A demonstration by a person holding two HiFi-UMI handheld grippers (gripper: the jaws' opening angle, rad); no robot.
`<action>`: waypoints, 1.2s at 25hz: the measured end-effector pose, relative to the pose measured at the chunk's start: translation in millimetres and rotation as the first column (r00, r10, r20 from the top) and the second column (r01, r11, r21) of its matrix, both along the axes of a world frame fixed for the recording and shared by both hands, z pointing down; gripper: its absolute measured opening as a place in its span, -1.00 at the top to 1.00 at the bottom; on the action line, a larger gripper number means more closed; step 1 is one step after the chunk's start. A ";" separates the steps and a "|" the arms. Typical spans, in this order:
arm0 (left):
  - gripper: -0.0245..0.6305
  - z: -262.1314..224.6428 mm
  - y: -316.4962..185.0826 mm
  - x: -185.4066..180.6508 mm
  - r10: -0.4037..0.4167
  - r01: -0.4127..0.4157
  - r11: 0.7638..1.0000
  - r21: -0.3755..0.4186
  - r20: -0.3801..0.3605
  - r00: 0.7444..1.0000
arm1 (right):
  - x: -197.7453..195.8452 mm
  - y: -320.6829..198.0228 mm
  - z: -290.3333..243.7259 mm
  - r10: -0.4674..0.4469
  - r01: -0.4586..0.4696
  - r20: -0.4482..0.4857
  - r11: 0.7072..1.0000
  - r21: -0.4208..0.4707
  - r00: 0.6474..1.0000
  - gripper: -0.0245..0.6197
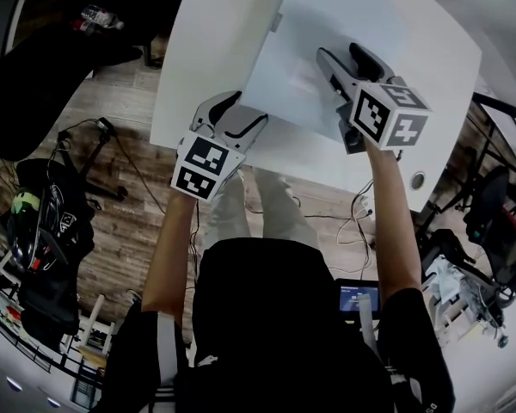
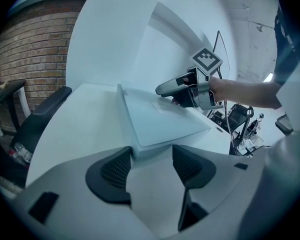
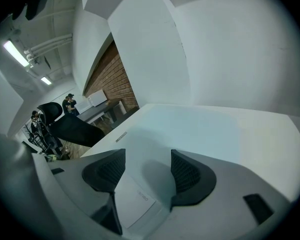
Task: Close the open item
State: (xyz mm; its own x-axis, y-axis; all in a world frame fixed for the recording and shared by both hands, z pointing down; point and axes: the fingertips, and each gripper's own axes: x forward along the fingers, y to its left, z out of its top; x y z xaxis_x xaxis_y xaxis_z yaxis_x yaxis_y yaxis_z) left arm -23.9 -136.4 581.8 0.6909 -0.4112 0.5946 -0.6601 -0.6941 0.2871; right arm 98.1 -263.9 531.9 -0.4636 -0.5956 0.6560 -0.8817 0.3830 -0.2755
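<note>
The flat white box (image 1: 284,67) lies on the white bench (image 1: 206,50), right of the bench's middle and towards its near edge; its top sits level and no gap shows along the edges in view. The left tongs (image 1: 239,113) are spread and hold nothing, standing just off the box's near left corner with the corner in line with the gap between them. The right tongs (image 1: 344,57) are likewise spread and empty, positioned low over the box top above a paper label (image 3: 134,201); contact cannot be confirmed.

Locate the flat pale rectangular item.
Head view, upper centre: the flat pale rectangular item lies on the white table, right hand-held gripper over it, left hand-held gripper at its near edge.
</note>
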 end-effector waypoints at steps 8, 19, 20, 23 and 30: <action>0.13 -0.9 1.3 1.8 0.007 -0.007 1.000 0.001 0.003 1.000 | -3.7 0.3 7.6 -0.017 0.016 -0.041 1.000 -0.022 0.999 0.05; 0.13 -0.3 0.4 4.4 0.012 -0.012 1.000 0.006 0.010 1.000 | -3.2 -0.6 11.7 -0.024 0.023 -0.077 0.999 -0.022 0.997 0.05; 0.13 -0.5 0.5 4.3 0.011 -0.012 1.000 0.007 0.010 1.000 | -3.8 -0.9 11.8 -0.027 0.025 -0.084 0.999 -0.021 0.996 0.05; 0.13 -0.7 0.8 4.2 0.013 -0.013 1.000 0.007 0.012 1.000 | -6.0 -2.3 13.1 -0.038 0.036 -0.113 0.999 -0.018 0.993 0.05; 0.13 -0.3 -0.5 2.9 0.021 -0.021 1.000 0.005 0.016 1.000 | -10.6 -5.0 17.9 -0.043 0.042 -0.199 0.999 -0.011 0.979 0.05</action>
